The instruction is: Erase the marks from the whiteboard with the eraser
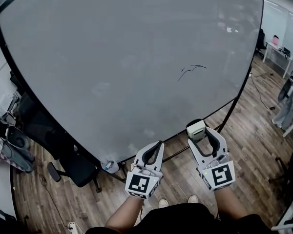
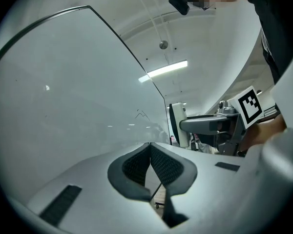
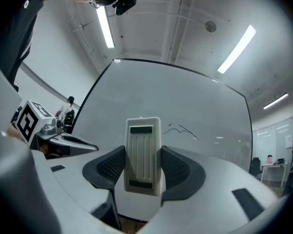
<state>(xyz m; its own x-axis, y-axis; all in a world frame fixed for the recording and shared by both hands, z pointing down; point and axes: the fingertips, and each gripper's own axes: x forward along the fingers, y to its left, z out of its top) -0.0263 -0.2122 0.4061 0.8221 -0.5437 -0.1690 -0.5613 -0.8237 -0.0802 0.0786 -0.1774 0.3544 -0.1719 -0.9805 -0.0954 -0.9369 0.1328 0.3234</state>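
Head view looks steeply down from head height, whiteboard [image 1: 112, 57] nearly filling the frame. Left gripper view rides low, angled up along the board, close in; right gripper view faces it squarely. All three share the scribbled marks [image 1: 191, 71].

The whiteboard [image 1: 112, 57] runs off the head view's top edge, and its stand [image 1: 178, 152] is partly hidden behind the left gripper [image 1: 157, 144] and the right gripper [image 1: 200, 133]. The marks [image 1: 191, 71] are too thin and small to read as any letter or figure. Only the top of the eraser [image 1: 195, 126] shows there; the rest sits hidden between the right gripper's jaws. In the right gripper view its ribbed back faces the camera, so its wiping face cannot be seen. A black chair [image 1: 73, 168] is half hidden under the board's lower edge. The person's forearms [image 1: 127, 213] are cut off at the bottom edge. Things on the far surface [image 1: 272, 49] are too small to tell.
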